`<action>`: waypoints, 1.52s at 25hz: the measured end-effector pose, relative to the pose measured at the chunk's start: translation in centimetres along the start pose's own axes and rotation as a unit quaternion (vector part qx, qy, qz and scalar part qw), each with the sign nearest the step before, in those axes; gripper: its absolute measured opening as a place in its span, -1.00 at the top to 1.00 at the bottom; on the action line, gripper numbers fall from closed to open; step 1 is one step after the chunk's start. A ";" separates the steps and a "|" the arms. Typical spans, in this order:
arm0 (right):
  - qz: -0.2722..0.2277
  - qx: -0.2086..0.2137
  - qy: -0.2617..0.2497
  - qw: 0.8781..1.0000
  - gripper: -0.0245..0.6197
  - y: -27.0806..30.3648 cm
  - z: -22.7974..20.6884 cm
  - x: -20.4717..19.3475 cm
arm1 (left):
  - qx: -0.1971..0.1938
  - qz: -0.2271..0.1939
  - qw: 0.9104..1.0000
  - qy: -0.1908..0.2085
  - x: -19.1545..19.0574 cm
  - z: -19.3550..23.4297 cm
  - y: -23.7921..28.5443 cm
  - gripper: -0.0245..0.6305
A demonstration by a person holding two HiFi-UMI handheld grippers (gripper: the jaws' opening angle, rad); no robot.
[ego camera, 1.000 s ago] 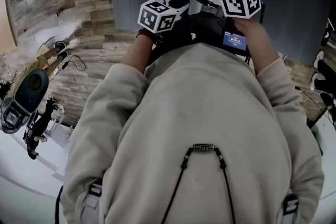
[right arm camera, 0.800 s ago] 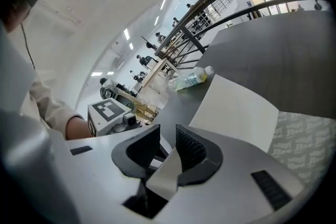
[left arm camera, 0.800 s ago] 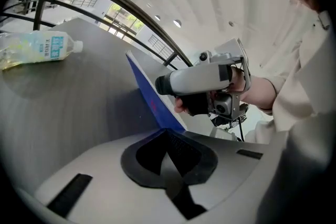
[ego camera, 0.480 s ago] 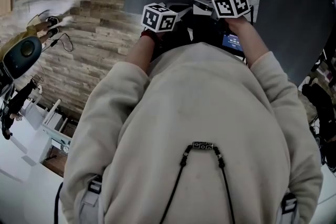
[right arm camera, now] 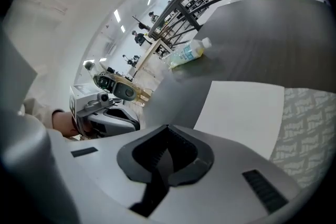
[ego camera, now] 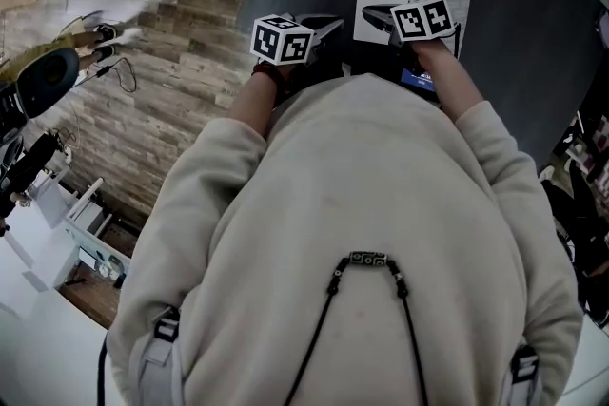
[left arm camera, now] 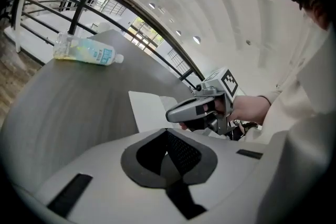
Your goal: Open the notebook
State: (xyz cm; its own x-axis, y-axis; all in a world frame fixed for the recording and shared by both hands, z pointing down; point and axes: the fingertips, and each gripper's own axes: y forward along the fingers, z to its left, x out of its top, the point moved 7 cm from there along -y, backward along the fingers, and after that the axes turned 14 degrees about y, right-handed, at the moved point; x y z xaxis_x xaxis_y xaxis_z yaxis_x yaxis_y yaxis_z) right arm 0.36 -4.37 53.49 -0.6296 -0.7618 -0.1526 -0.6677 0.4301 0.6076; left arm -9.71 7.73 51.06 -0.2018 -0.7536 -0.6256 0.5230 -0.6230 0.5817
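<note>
No words or numbers can be read anywhere. The label on the plastic bottle (left arm camera: 86,51), which lies on the grey surface (left arm camera: 63,107), has blue and yellow-green print too blurred to make out. A small blue screen (ego camera: 420,79) shows pale lines of text too small to read. The left marker cube (ego camera: 282,40) and the right marker cube (ego camera: 423,18) bear black-and-white square code patterns, not letters.

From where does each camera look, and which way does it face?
Head view: on the person's head, facing steeply down; shows sweatshirt, left gripper, right gripper, table.
Left gripper view: on the left gripper, facing the bottle; shows its shut jaws, right gripper, right hand.
Right gripper view: on the right gripper, facing the notebook; shows its shut jaws, left gripper, left hand.
Both gripper views share notebook and bottle.
</note>
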 end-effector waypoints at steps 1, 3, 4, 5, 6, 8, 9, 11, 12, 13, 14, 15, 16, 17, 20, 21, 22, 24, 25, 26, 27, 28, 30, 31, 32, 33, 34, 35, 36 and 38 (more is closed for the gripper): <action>-0.013 0.005 0.000 1.000 0.86 -0.7 0.2 0.4 | -0.003 -0.004 1.000 0.006 0.6 -0.1 -0.2 0.91; -0.045 0.021 0.000 0.999 0.87 -3.0 0.6 1.2 | -0.009 -0.013 1.000 0.018 2.3 -0.7 -0.7 0.91; -0.063 0.027 -0.003 0.998 0.87 -4.5 0.8 1.7 | -0.013 -0.021 0.999 0.021 3.5 -1.1 -0.9 0.91; -0.082 0.029 -0.008 0.996 0.87 -6.3 1.2 2.2 | -0.018 -0.031 0.999 0.025 5.0 -1.5 -1.1 0.91; -0.101 0.027 -0.016 0.994 0.87 -8.2 1.6 2.8 | -0.025 -0.044 0.998 0.033 6.8 -2.1 -1.2 0.91; -0.146 0.015 -0.041 0.988 0.87 -12.5 2.8 3.8 | -0.046 -0.070 0.994 0.066 10.7 -3.6 -1.4 0.91; -0.173 0.012 -0.051 0.984 0.87 -14.6 3.6 4.2 | -0.059 -0.081 0.991 0.088 12.6 -4.5 -1.5 0.91; -0.227 0.014 -0.063 0.972 0.87 -18.6 5.3 4.6 | -0.083 -0.102 0.983 0.130 16.4 -6.5 -1.5 0.91; -0.253 0.014 -0.069 0.965 0.87 -20.5 6.1 4.6 | -0.093 -0.111 0.978 0.148 18.1 -7.5 -1.4 0.91; -0.274 0.008 -0.076 0.959 0.87 -22.1 6.8 4.5 | -0.103 -0.119 0.974 0.163 19.6 -8.5 -1.3 0.91; -0.292 -0.005 -0.085 0.953 0.87 -23.6 7.3 4.3 | -0.111 -0.125 0.970 0.178 21.1 -9.5 -1.2 0.91; -0.306 -0.025 -0.095 0.947 0.87 -24.9 7.6 4.1 | -0.118 -0.132 0.965 0.192 22.5 -10.5 -1.0 0.91; -0.318 -0.047 -0.106 0.941 0.87 -26.2 7.8 4.0 | -0.121 -0.137 0.961 0.207 23.8 -11.4 -0.8 0.91; -0.329 -0.067 -0.115 0.935 0.87 -27.3 7.9 3.8 | -0.122 -0.140 0.957 0.225 24.9 -12.3 -0.6 0.91; -0.364 -0.092 -0.119 0.919 0.88 -29.1 9.0 3.0 | -0.102 -0.128 0.934 0.318 26.7 -14.4 -0.8 0.91; -0.371 -0.095 -0.118 0.916 0.87 -29.1 9.7 2.8 | -0.101 -0.124 0.927 0.340 26.9 -14.6 -1.2 0.91; -0.372 -0.100 -0.118 0.915 0.88 -29.0 10.4 2.7 | -0.107 -0.122 0.924 0.347 27.0 -14.7 -1.6 0.91; -0.370 -0.110 -0.120 0.915 0.88 -29.5 10.7 2.5 | -0.122 -0.118 0.926 0.338 27.5 -15.1 -1.4 0.91; -0.370 -0.111 -0.120 0.915 0.88 -30.2 10.2 2.3 | -0.124 -0.113 0.927 0.336 27.6 -15.5 -0.7 0.91; -0.371 -0.110 -0.118 0.915 0.88 -30.7 9.6 2.0 | -0.125 -0.107 0.928 0.336 27.6 -15.7 -0.1 0.91; -0.372 -0.108 -0.115 0.915 0.88 -30.9 9.1 1.7 | -0.125 -0.103 0.928 0.335 27.3 -15.6 0.3 0.91; -0.373 -0.107 -0.113 0.915 0.88 -30.5 8.8 1.9 | -0.126 -0.100 0.929 0.333 27.1 -15.1 0.4 0.91; -0.371 -0.107 -0.111 0.916 0.88 -29.0 9.0 3.3 | -0.127 -0.094 0.931 0.329 27.2 -13.2 0.1 0.91; -0.368 -0.107 -0.111 0.917 0.88 -28.4 9.2 4.3 | -0.128 -0.092 0.931 0.328 27.6 -12.3 -0.1 0.91; -0.366 -0.107 -0.112 0.918 0.88 -28.3 9.4 5.2 | -0.128 -0.090 0.932 0.327 28.1 -11.8 -0.2 0.91; -0.365 -0.106 -0.112 0.918 0.88 -28.5 9.6 5.5 | -0.128 -0.088 0.932 0.327 28.4 -11.9 -0.2 0.91; -0.364 -0.106 -0.113 0.918 0.88 -28.9 9.7 5.3 | -0.128 -0.086 0.932 0.327 28.4 -12.4 -0.1 0.91; -0.364 -0.105 -0.114 0.918 0.88 -29.1 9.8 4.9 | -0.128 -0.085 0.932 0.327 28.1 -12.9 -0.2 0.91; -0.364 -0.106 -0.116 0.918 0.88 -29.1 10.0 4.2 | -0.128 -0.083 0.932 0.327 27.6 -13.4 -0.4 0.91; -0.364 -0.107 -0.117 0.918 0.88 -28.5 10.5 2.6 | -0.128 -0.082 0.932 0.328 26.0 -14.0 -1.1 0.91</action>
State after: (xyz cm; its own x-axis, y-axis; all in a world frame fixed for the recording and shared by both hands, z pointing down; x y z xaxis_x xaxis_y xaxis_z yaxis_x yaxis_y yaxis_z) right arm 13.65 -13.53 27.61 -0.1327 -0.6736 -0.7271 -0.8681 -0.2751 0.4133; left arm -3.93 -8.30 26.87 0.2102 -0.3093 -0.9274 0.7272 -0.5845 0.3598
